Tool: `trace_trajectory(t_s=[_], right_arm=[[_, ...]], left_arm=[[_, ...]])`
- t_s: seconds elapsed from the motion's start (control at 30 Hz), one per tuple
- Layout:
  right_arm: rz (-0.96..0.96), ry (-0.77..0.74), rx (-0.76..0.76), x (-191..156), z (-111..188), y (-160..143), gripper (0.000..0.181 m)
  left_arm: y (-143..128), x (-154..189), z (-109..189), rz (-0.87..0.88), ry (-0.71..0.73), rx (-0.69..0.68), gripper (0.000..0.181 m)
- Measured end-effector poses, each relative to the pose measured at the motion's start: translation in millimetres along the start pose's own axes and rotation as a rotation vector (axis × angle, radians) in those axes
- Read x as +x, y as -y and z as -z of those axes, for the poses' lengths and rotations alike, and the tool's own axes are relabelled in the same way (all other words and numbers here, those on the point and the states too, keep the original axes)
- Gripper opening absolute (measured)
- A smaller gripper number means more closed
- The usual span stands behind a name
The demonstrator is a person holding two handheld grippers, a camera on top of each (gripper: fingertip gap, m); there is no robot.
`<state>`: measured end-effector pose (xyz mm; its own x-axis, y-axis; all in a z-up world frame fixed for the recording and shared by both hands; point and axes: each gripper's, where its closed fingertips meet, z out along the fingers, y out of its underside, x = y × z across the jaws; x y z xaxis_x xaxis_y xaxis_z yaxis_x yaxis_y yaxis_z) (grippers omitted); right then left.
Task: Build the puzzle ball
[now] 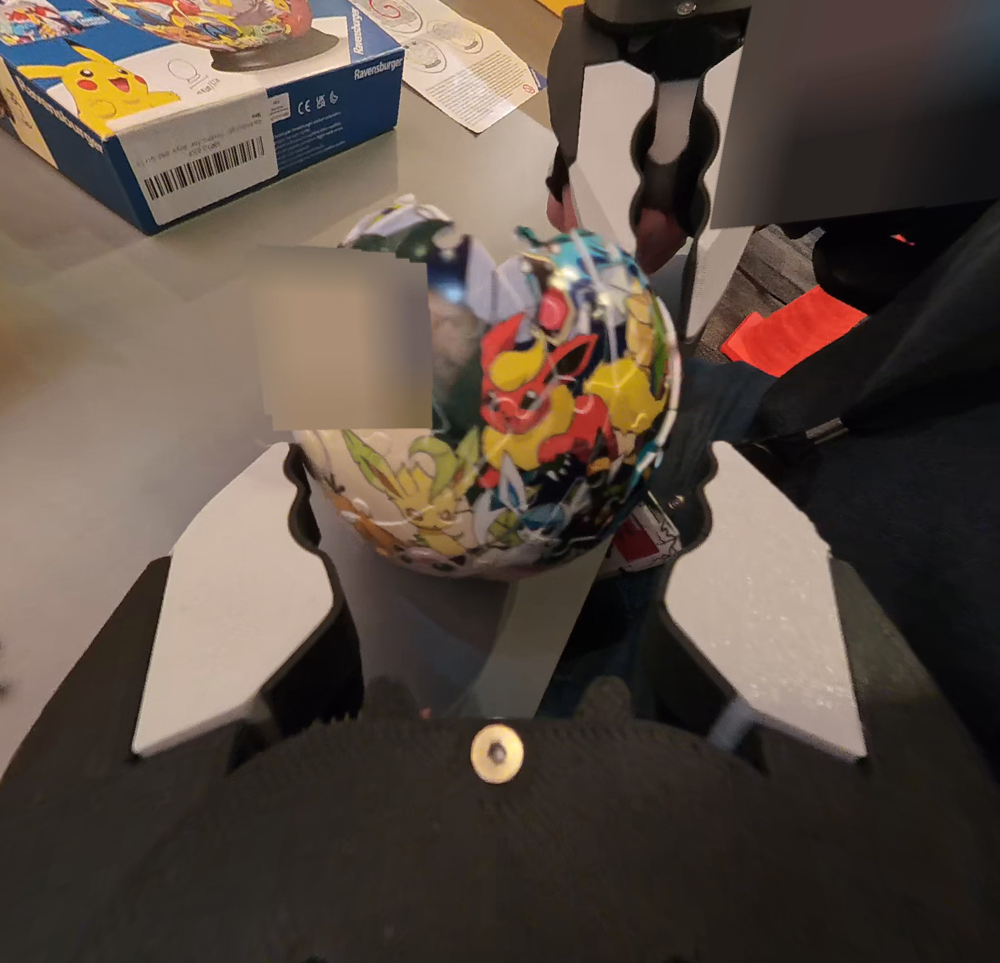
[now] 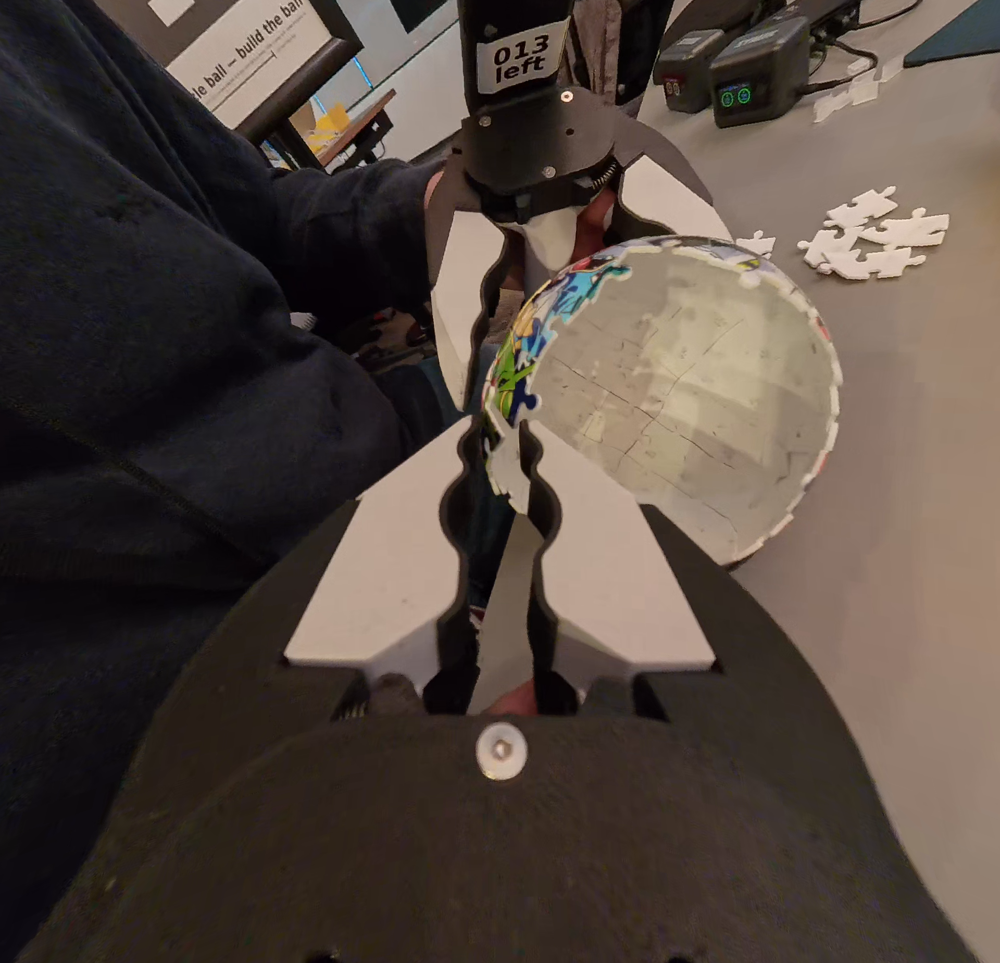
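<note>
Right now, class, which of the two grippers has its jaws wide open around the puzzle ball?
The left gripper: its jaws straddle the ball. The right gripper is pinched shut on the ball's rim.

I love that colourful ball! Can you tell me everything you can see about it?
The puzzle ball is a half-built shell of curved, glossy pieces that look like plastic. Bright cartoon creatures cover the outside; the hollow inside is plain white with visible seams. Its open rim is jagged with knobs. It sits low by the grey table. The left gripper spans it with wide jaws, while the right gripper pinches a rim piece.
</note>
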<state>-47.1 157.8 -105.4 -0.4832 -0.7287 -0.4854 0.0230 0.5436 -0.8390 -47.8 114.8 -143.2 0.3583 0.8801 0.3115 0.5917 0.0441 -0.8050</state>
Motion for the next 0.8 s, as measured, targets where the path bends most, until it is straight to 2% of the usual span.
trace_trajectory(t_s=[0.07,0.1,0.5,0.57,0.63,0.7,0.8], right_arm=[[-0.029,0.018,0.0,-1,-2,0,0.024],[-0.035,0.026,-0.003,-2,-3,0,0.025],[-0.076,0.065,0.026,0,-9,7,0.008],[-0.099,0.069,0.029,0,-10,7,0.008],[-0.115,0.064,0.025,2,-11,8,0.019],[-0.106,0.066,0.025,2,-11,8,0.009],[-0.093,0.068,0.026,1,-11,8,0.007]], left_arm=[[0,-2,-1,-0.007,0.014,0.001,0.13],[1,-2,-1,-0.001,0.015,0.007,0.129],[4,-7,-1,-0.002,0.053,0.022,0.125],[3,-8,-3,-0.008,0.058,0.013,0.125],[2,-8,-3,-0.013,0.059,0.011,0.125],[2,-8,-4,-0.016,0.058,0.008,0.125],[2,-8,-4,-0.032,0.061,-0.002,0.124]])
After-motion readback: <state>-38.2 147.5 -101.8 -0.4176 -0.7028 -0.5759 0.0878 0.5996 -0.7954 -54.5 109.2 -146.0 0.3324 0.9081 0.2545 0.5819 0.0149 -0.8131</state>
